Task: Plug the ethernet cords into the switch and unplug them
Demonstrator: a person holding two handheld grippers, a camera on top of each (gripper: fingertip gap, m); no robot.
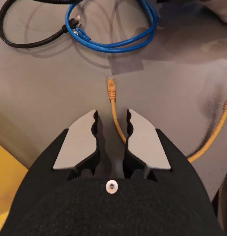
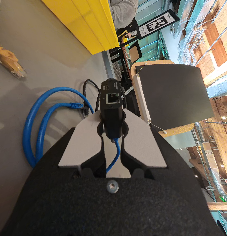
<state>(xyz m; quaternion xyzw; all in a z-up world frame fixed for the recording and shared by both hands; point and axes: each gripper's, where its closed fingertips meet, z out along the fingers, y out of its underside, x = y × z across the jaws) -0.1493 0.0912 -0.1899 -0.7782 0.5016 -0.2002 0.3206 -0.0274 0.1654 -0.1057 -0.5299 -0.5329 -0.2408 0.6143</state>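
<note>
The left hand-held gripper [image 1: 112, 114] hangs wide open astride the yellow cord [image 1: 116, 122] on the grey desk [image 1: 46, 83], while the right hand-held gripper [image 2: 112, 115] clamps the black switch [image 2: 112, 102] aloft, its empty port facing out. Closing just behind the yellow plug [image 1: 111, 88] would likely keep it square for insertion.

Warm, fairly dim indoor light from overhead. Soft multiple shadows under the blue cord [image 1: 123, 47] and black cord [image 1: 27, 44] on the grey table [image 1: 46, 83]. Slight motion blur throughout the left wrist view, strongest at the right edge. Sharper in the right wrist view; strong fisheye bending at edges; yellow plug [image 2: 14, 66] near left blurred.
</note>
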